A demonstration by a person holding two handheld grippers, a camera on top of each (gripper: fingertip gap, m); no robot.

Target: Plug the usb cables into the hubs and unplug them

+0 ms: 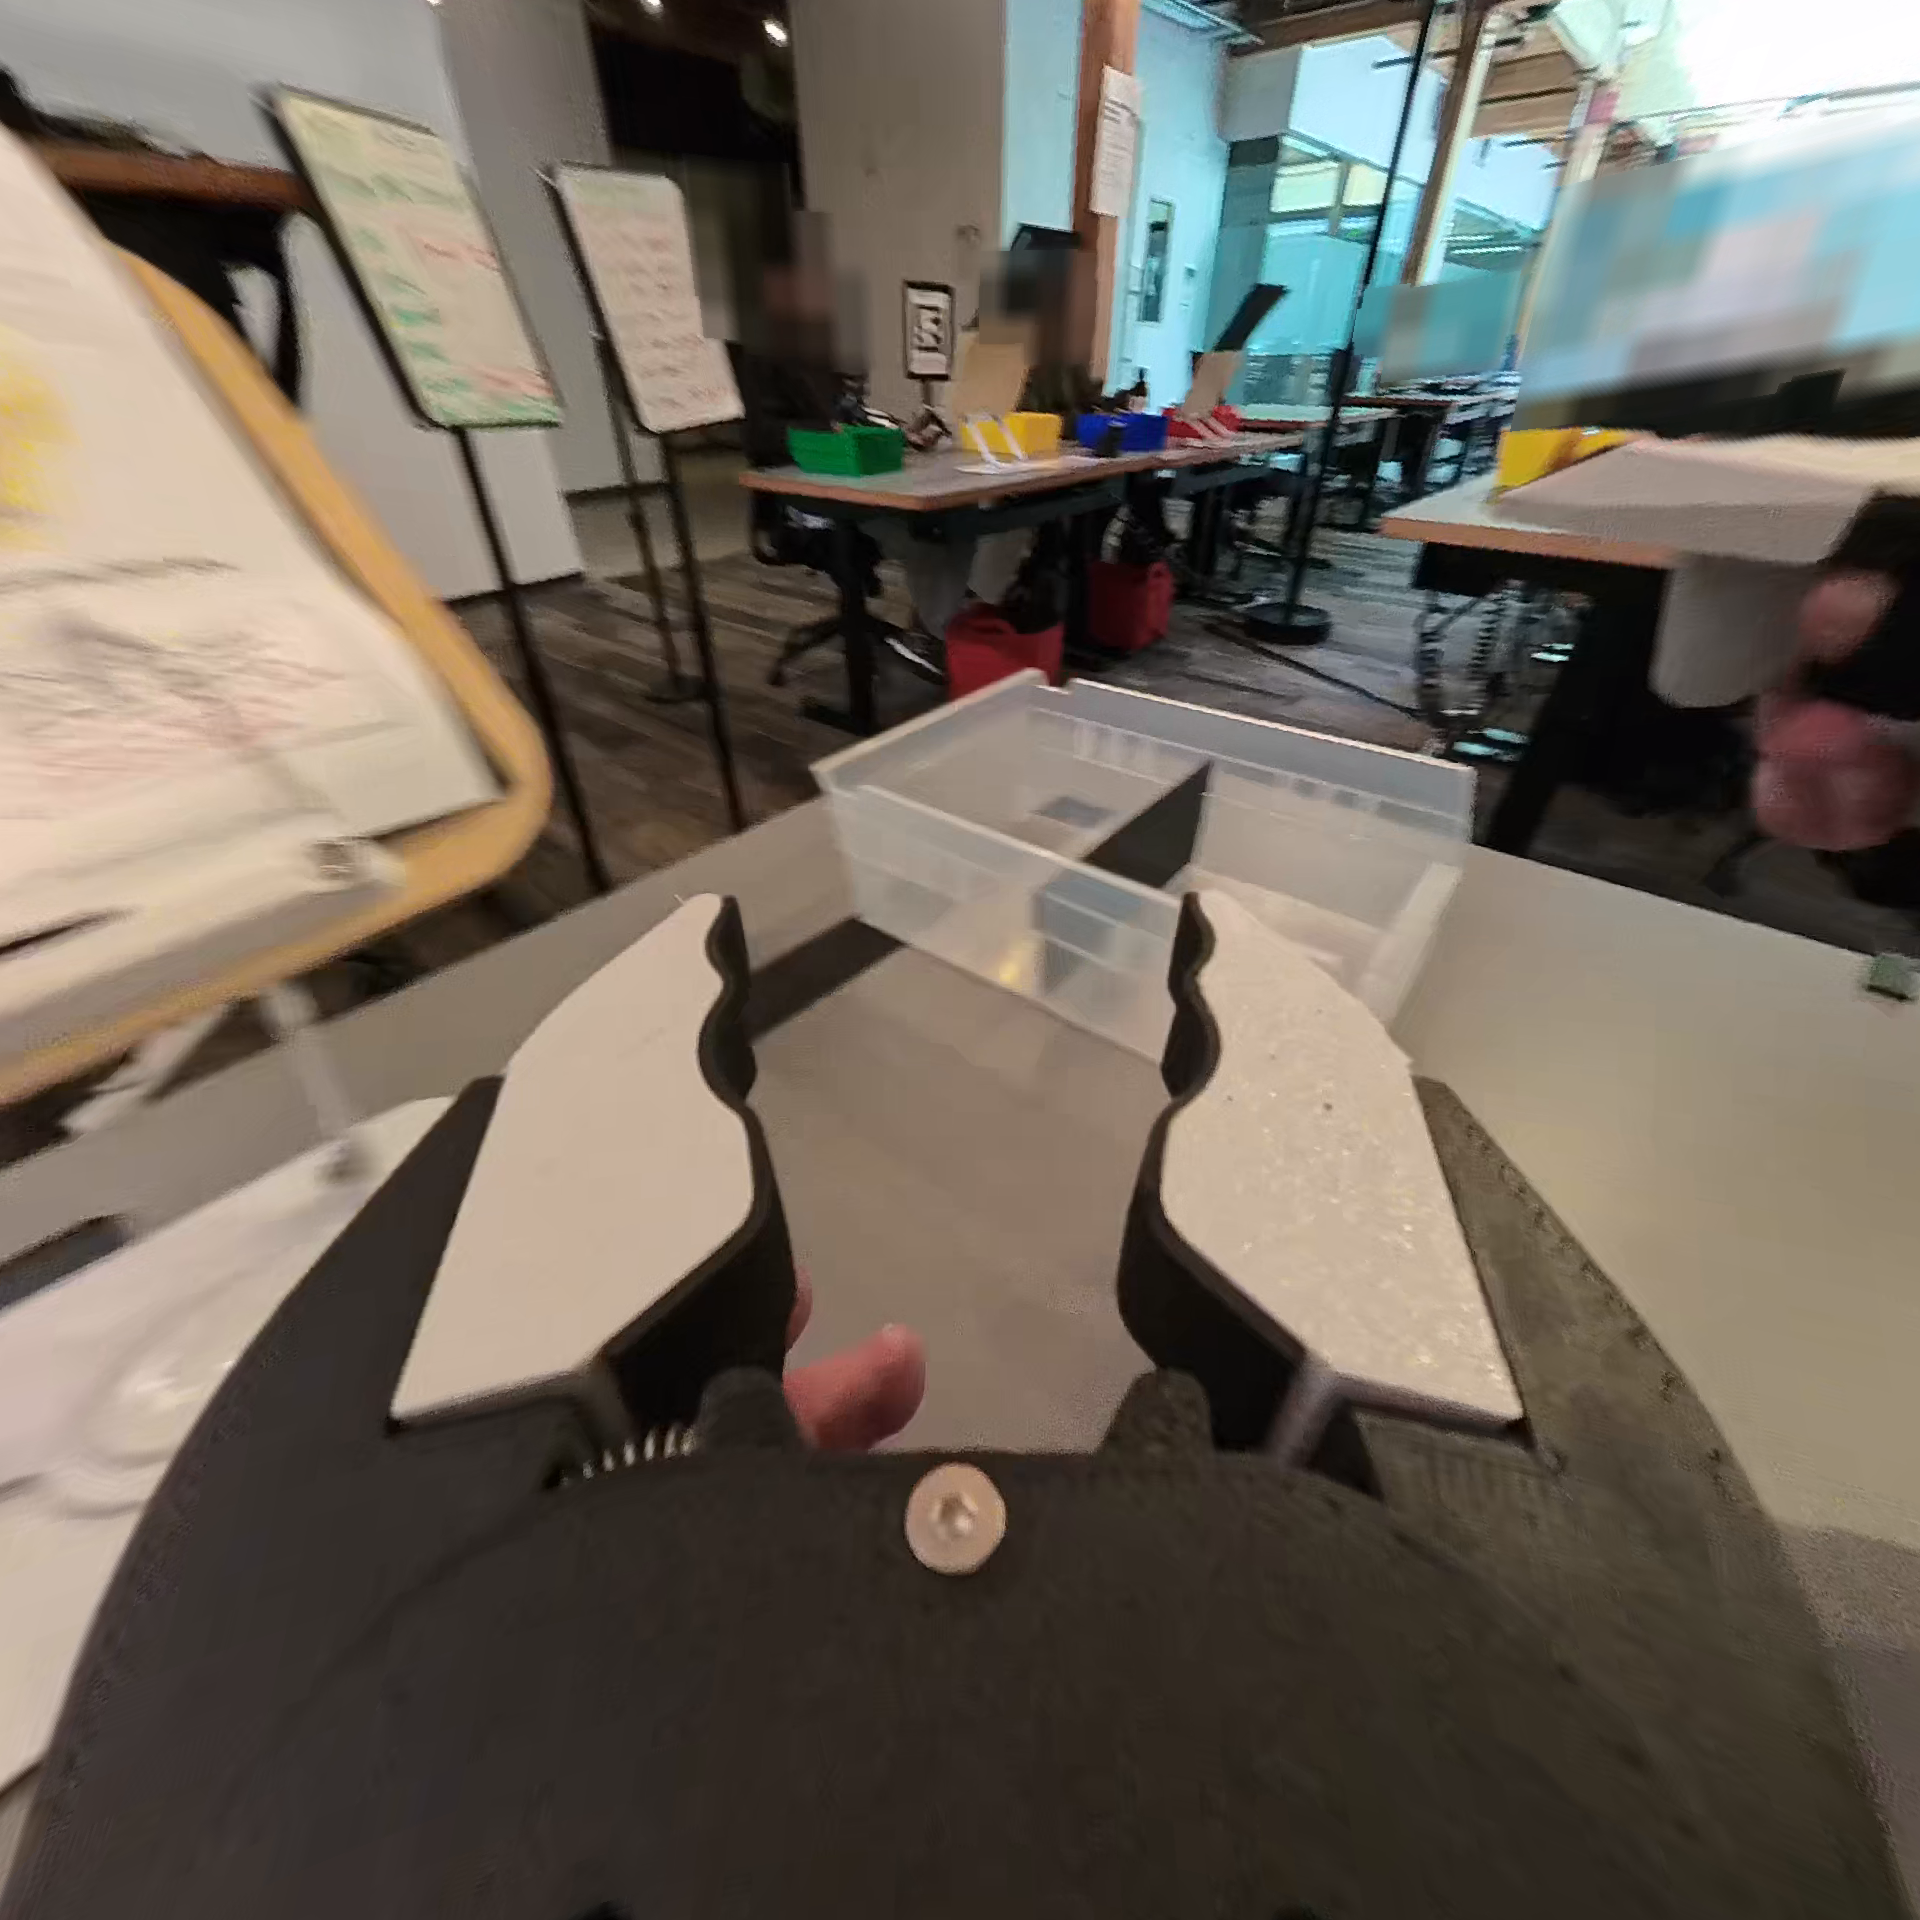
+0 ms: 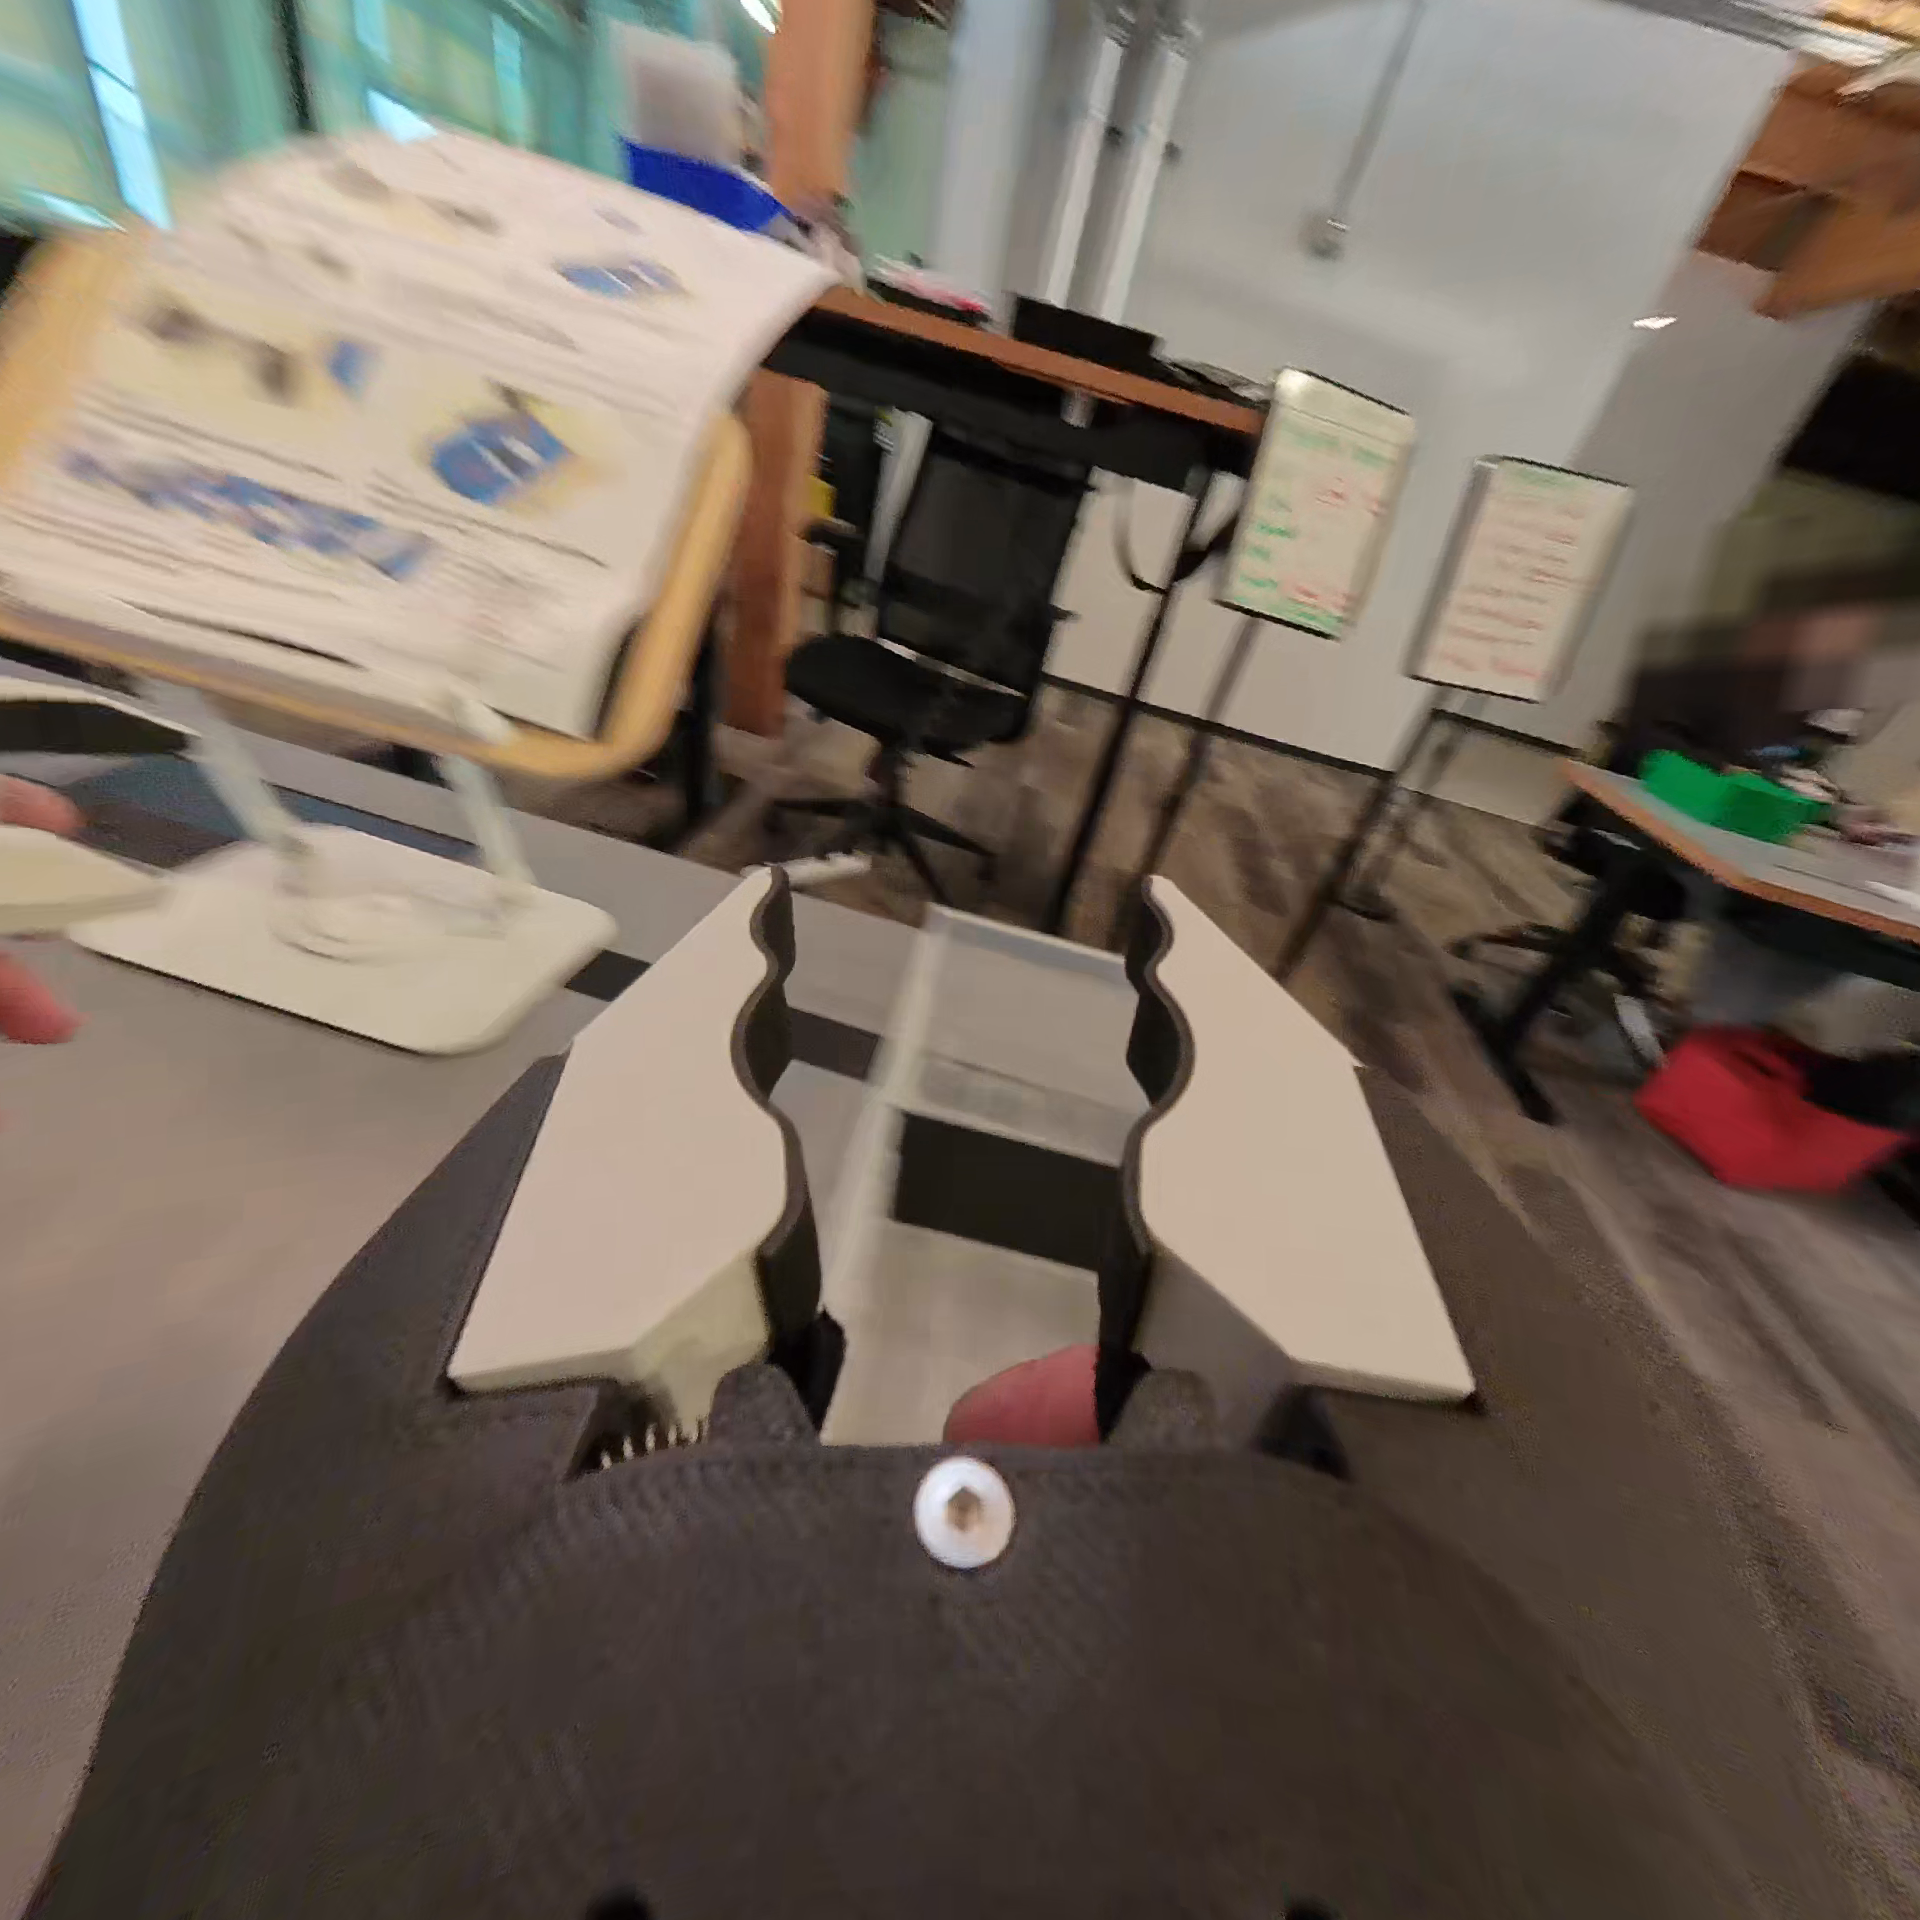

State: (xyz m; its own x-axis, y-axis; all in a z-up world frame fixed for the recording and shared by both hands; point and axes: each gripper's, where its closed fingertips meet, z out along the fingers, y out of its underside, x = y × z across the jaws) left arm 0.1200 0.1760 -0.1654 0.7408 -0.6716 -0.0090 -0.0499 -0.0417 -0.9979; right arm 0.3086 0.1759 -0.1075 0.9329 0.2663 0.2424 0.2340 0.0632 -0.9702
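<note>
No usb cable or hub shows in either view. My left gripper point(image 1: 961, 925) is open and empty above the grey table point(image 1: 1621, 1122), just short of a clear plastic bin point(image 1: 997, 821) with a black divider. My right gripper point(image 2: 961, 914) is open and empty, held over the same clear bin point(image 2: 966, 1101) at the table's far edge. The right gripper's white body and the hand holding it show at the right edge of the left wrist view point(image 1: 1766, 582). Both views are blurred by motion.
A document stand with printed pages sits on the table at the left point(image 1: 187, 644) point(image 2: 343, 416), on a white base point(image 2: 343, 935). Beyond the table edge are whiteboards on poles point(image 1: 416, 260), an office chair point(image 2: 935, 644), and other tables with coloured bins point(image 1: 842, 447).
</note>
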